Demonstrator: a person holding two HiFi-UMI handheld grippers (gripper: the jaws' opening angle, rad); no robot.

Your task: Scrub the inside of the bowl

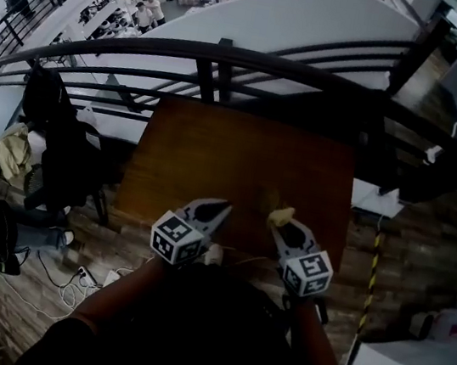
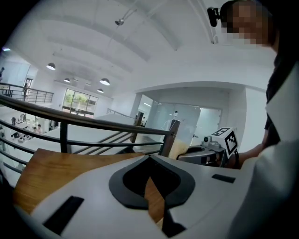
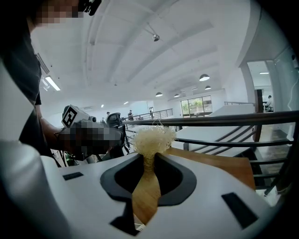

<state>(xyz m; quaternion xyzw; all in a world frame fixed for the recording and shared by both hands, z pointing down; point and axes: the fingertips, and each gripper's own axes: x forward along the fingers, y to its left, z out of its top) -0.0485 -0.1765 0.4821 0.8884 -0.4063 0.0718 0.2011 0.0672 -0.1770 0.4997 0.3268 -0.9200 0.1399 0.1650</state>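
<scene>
Gripping a wiry, pale-yellow scrubber tuft [image 3: 153, 138], right claw [image 3: 150, 156]; left claw [image 2: 149, 159] pressed shut, empty.

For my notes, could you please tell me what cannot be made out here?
- The bowl is in no view; in the head view the left gripper and right gripper cover the table's near edge.
- The scrubber: lower part hidden between the right gripper's shut jaws, right gripper view.
- The people below are too small, head view.
</scene>
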